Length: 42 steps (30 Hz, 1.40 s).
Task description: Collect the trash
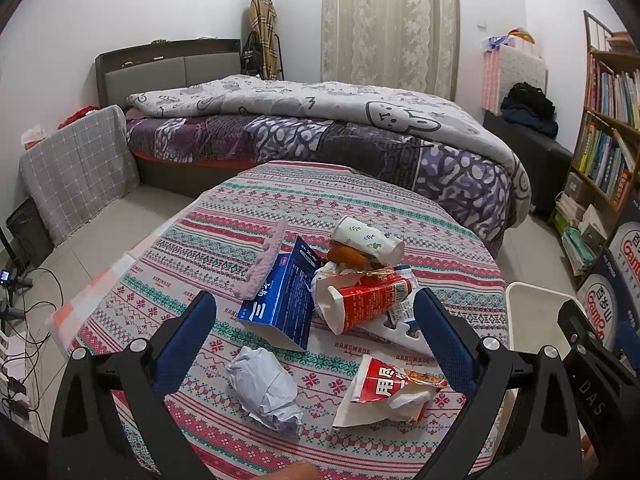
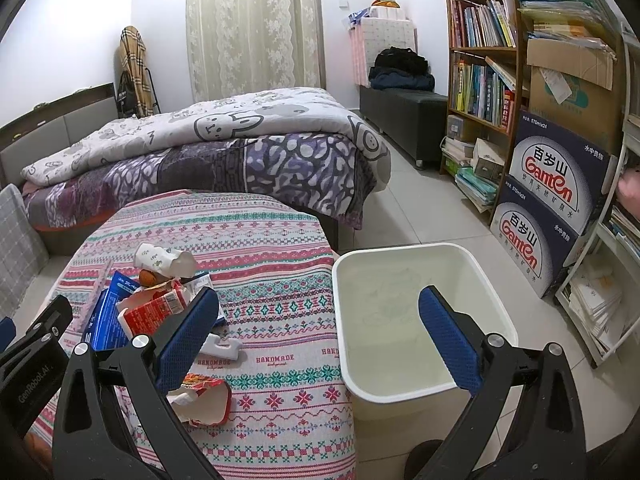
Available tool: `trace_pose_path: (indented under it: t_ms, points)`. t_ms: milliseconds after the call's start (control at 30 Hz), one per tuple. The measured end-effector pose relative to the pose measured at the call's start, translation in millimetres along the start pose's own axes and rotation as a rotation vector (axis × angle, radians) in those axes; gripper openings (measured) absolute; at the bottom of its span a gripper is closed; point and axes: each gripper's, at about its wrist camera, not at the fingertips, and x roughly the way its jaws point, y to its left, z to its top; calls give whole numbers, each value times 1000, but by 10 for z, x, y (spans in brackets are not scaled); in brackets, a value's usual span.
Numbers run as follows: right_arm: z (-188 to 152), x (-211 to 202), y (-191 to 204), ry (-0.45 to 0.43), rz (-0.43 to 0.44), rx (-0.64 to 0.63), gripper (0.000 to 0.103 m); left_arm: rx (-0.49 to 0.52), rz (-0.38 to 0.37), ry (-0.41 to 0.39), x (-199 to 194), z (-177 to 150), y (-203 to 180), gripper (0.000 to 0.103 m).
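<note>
Trash lies on a patterned tablecloth (image 1: 280,192): a crumpled white paper ball (image 1: 266,390), a torn red-and-white wrapper (image 1: 390,390), a blue carton (image 1: 280,300), a red paper cup (image 1: 368,300) on its side and a white floral cup (image 1: 366,238). My left gripper (image 1: 316,308) is open and empty, above the near part of the pile. My right gripper (image 2: 320,304) is open and empty, over the gap between the table edge and the white bin (image 2: 424,320). The wrapper (image 2: 204,400) and red cup (image 2: 154,308) also show in the right wrist view.
A bed (image 1: 320,128) with a grey quilt stands behind the table. A bookshelf (image 2: 480,68) and stacked Ganten water boxes (image 2: 552,200) line the right wall. Cables (image 1: 20,320) lie on the floor at left. The bin looks empty inside.
</note>
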Motion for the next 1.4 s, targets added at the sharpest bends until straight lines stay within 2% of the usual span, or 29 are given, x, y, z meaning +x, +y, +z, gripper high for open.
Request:
trace_pose_path:
  t_ms: [1133, 1400]
  points:
    - [-76, 2, 19, 15, 3, 3, 96, 4, 9, 9, 28, -68, 114, 96]
    - [-90, 10, 104, 52, 7, -40, 96, -5, 6, 49, 85, 0, 172, 96]
